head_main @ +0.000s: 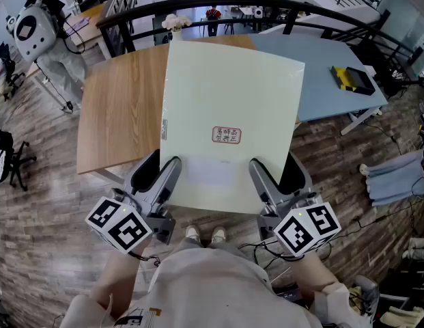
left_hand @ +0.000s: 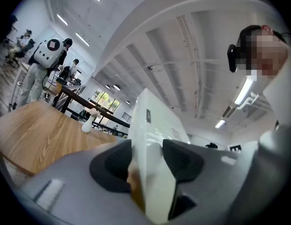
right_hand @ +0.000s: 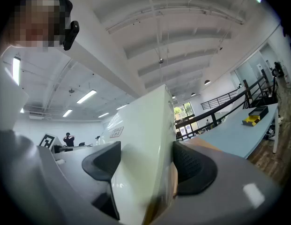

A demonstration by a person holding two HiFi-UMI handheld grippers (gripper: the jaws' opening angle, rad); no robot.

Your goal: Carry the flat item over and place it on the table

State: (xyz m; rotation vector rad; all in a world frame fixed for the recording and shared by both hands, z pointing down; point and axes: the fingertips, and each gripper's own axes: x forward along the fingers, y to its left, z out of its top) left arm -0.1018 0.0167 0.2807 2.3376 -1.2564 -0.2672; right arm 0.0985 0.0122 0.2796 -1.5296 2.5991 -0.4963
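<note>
Flat board (head_main: 229, 115): pale cream, square-ish, with a red stamp label (head_main: 227, 135) near the middle. It is held roughly level in front of the person. In the head view it covers the right part of the wooden counter (head_main: 123, 108) and the left edge of the blue counter (head_main: 328, 80). Cannot tell whether its far edge rests on either.

Left gripper (head_main: 167, 176): at the near edge, left side. Jaws clenched on the board, dark pads against both faces in the left gripper view.

Right gripper (head_main: 263, 176): near edge, right side. Jaws likewise grasping the board, which runs edge-on between the pads.

Below the near edge: the person's shoes (head_main: 205, 235) on the wood-plank floor (head_main: 41, 231).

Farther out: white vase (head_main: 176, 24) at the wooden counter's far edge, a yellow-and-black item (head_main: 354, 79) on the blue counter, and a dark railing (head_main: 266, 9) beyond both.
</note>
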